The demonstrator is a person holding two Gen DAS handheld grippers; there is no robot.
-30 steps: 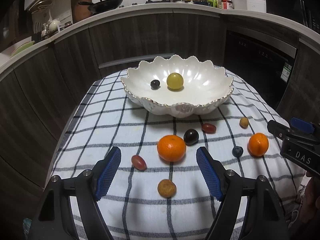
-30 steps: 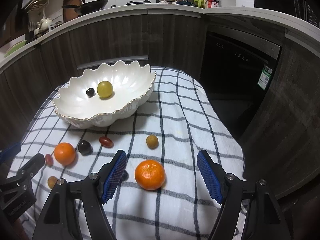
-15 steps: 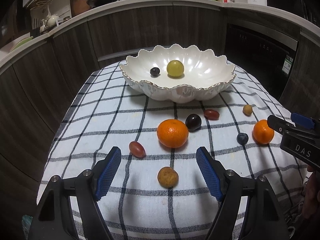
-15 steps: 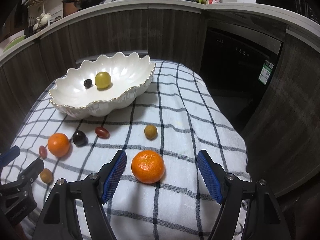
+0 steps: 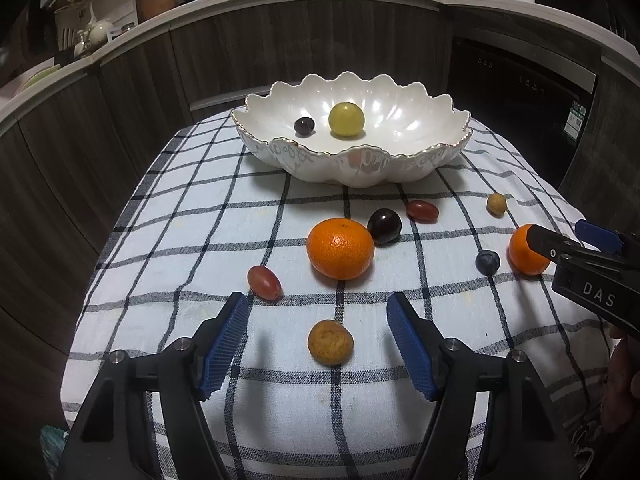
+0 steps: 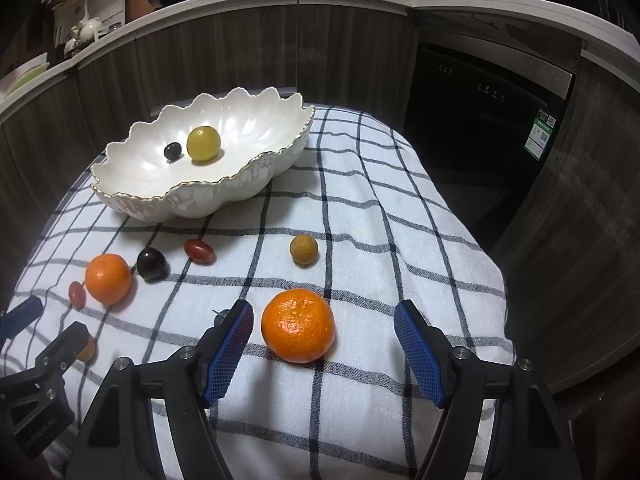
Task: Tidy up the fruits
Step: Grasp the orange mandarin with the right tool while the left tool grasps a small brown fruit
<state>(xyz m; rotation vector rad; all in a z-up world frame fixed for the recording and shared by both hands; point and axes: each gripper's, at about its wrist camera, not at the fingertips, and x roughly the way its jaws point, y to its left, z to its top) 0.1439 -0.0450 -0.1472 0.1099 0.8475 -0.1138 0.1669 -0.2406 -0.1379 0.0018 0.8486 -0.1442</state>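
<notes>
A white scalloped bowl (image 5: 400, 168) (image 6: 224, 196) holds a green grape (image 5: 346, 119) and a dark grape (image 5: 304, 125). On the checked cloth lie a mandarin (image 5: 340, 253), a dark plum (image 5: 384, 226), two red grapes (image 5: 263, 282) (image 5: 422, 211), a brown longan (image 5: 330, 342), a blueberry (image 5: 487, 261) and another longan (image 5: 496, 203). My left gripper (image 5: 318, 334) is open, its jaws either side of the brown longan. My right gripper (image 6: 324, 336) is open around a second mandarin (image 6: 298, 325), not touching it.
The cloth-covered table (image 6: 360, 208) drops off at its left, right and near edges. Dark cabinets and a dishwasher (image 6: 488, 120) stand behind. Each gripper shows in the other's view: the right gripper (image 5: 592, 276), the left gripper (image 6: 36, 380).
Both grippers have moved forward and lower toward the table. The brown longan now lies between the left jaws, and the second mandarin sits deeper between the right jaws.
</notes>
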